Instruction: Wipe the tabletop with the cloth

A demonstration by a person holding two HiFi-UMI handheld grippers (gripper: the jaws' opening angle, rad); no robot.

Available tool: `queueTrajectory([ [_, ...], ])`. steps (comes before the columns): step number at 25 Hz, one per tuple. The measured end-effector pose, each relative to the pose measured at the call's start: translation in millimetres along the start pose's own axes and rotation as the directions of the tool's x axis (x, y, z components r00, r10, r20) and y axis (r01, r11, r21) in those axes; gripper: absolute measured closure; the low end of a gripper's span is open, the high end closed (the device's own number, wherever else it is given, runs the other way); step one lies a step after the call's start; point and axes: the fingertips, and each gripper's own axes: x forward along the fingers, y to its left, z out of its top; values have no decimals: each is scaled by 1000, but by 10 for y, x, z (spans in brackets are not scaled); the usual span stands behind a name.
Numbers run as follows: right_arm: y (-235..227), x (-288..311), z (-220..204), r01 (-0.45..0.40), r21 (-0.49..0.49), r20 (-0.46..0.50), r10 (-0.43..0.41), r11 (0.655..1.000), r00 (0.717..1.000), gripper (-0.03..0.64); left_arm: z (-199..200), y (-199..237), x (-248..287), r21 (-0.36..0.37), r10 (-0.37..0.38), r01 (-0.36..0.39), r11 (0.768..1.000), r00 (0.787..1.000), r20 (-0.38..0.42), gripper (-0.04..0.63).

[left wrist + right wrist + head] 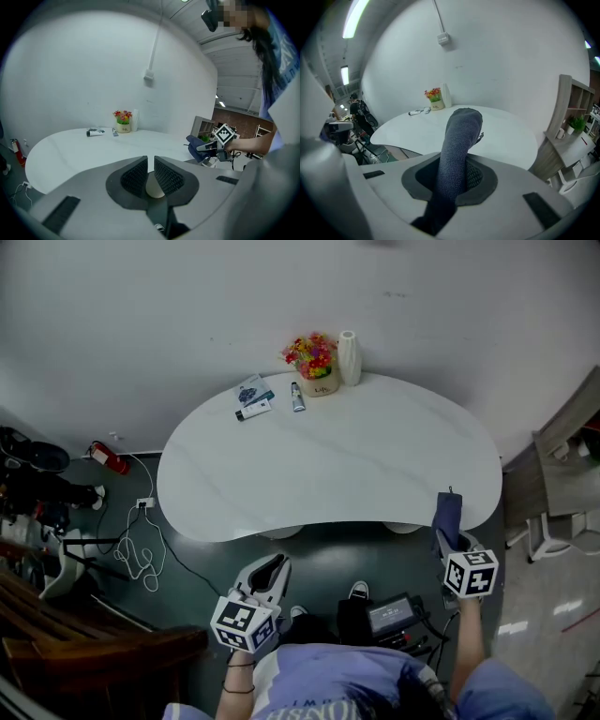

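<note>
A dark blue cloth (447, 512) is held clenched in the jaws of the right gripper (444, 540), which is seen at the near right edge of the white, kidney-shaped bench (356, 474). In the right gripper view the cloth is seen rising out of the jaws as a thick fold and curling over at its top. Whether it touches the bench top cannot be told. The left gripper (269, 568) is held low on the near left, over the dark floor (216, 554) and off the bench. Its jaws are drawn together to a thin slit, and nothing is gripped between them. The other things on the bench are gathered along its far edge, well apart from the cloth: a pot of bright flowers (316, 360), a white vase (349, 356) just right of it, a small tube (297, 397) just left of it, and further left a dark packet (250, 390) with a second tube (252, 410) lying against it. A red fire extinguisher (111, 458) and a loose white cable (141, 554) are seen on the floor to the left. A black device (394, 615) is seen on the floor by the person's shoes (358, 590), and a wooden shelf unit (558, 451) stands to the right of the bench.
</note>
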Motion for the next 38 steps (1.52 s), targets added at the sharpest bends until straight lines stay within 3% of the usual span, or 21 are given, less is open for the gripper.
queueTrajectory([
  [7,780,-189,138,-81,-9,60,81,997,995,548,125,99,-238,18,-14,13,1000,999,44,558],
  [12,1327,-346,121,-89,-20,96,90,996,991,548,130,216,-603,51,-45,41,998,996,81,558],
  [22,2607,-942,-378,-77,-12,157,78,997,984,548,-560,690,-1927,7,-21,20,1000,994,103,558],
  [30,3141,-1502,-973,-20,-7,132,21,1000,991,548,-979,671,-2540,-8,-83,84,996,990,111,558],
  [38,3305,-1874,-1057,-39,-27,168,43,999,985,548,-946,286,-2733,0,-124,126,992,977,174,558],
])
